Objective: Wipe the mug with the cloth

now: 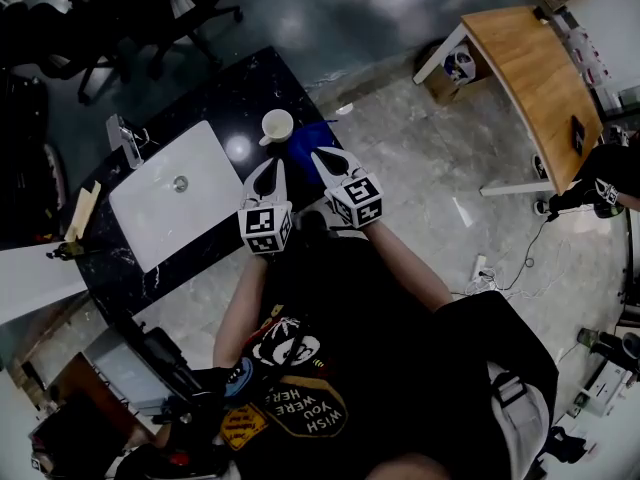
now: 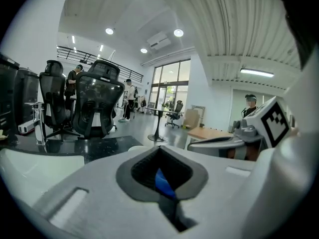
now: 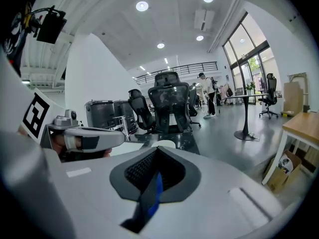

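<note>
1. Standing upright on the black speckled stone worktop [image 1: 230, 93], the white ceramic mug [image 1: 277, 126] is held by nothing. The crumpled blue cloth [image 1: 303, 144] lies just beside the mug, on the person's right of it.
2. The tongs of the right gripper [image 1: 331, 160] are closed together over the cloth, on the side away from the mug. A blue sliver is seen in their seam, but whether cloth is truly nipped cannot be told. If only a thin fold is caught, the cloth may be dropped when it is lifted toward the mug.
3. The tongs of the left gripper [image 1: 270, 170] are likewise together, with only a blue glimpse seen through their gap. They are poised near the mug, on the person's side of it. With the mug unsteadied, it could be tipped or slid by the first wiping stroke.
4. The white rectangular basin [image 1: 150, 218] is set on the opposite side of the mug from the cloth, and the worktop's edge runs near the mug, just past the cloth. A shoved mug might be sent toward either.
5. The handle is turned toward the left gripper, so the mug is judged likely to be spun if it is knocked there.
</note>
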Demonstrator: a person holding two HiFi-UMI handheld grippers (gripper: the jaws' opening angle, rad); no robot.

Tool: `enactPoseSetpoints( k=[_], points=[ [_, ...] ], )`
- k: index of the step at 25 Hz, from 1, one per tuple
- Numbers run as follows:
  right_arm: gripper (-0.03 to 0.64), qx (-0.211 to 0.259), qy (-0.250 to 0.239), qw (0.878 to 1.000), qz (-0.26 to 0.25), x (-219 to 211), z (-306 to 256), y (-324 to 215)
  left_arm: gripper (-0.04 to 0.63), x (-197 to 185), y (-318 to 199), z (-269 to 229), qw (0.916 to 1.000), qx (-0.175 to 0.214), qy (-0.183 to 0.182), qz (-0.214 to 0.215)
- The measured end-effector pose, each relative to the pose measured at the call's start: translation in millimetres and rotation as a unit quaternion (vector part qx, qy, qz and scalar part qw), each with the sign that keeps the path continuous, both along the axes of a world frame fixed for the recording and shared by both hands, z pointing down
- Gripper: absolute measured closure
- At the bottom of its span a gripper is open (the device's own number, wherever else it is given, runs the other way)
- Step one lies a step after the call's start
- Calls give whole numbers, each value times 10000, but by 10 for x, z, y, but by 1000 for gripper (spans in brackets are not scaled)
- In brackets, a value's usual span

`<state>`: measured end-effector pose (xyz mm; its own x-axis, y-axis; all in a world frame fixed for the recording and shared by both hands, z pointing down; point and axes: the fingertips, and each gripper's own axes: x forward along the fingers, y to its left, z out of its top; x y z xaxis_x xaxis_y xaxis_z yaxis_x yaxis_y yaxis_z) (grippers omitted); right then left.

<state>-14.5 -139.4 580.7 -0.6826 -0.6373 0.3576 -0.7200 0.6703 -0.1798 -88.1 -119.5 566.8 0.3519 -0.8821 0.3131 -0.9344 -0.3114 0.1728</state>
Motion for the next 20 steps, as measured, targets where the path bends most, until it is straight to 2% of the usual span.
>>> enactPoseSetpoints(
  k=[20],
  points=[
    [615, 68, -107, 9999, 83, 32, -126, 86, 591, -58, 99, -53, 10000, 5, -36, 26]
  ],
)
